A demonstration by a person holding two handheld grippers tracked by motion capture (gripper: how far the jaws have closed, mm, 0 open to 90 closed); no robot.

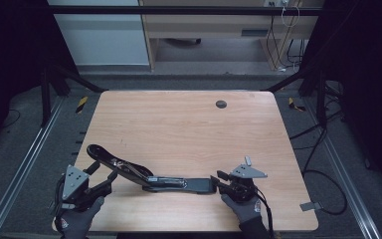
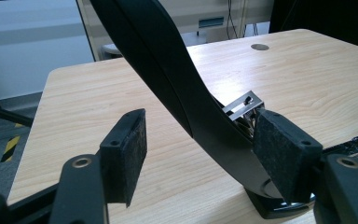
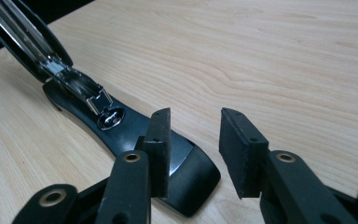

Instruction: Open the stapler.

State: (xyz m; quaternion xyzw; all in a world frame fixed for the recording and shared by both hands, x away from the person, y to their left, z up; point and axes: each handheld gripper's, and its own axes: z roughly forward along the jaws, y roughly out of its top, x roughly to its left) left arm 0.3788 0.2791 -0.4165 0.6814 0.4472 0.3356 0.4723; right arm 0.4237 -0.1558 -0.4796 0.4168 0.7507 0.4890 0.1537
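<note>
Now open stapler [image 1: 149, 177] between parted grippers

We see a light wood-grain counter [image 1: 179, 124] with rounded corners. A long black stapler [image 1: 179, 183] lies directly on it, swung open, between our left gripper [image 1: 104, 185] and right gripper [image 1: 220, 180]. Its base rests flat by the right gripper; its arm rises at the left gripper. A round grommet hole [image 1: 221, 104] sits well beyond both grippers.
</note>
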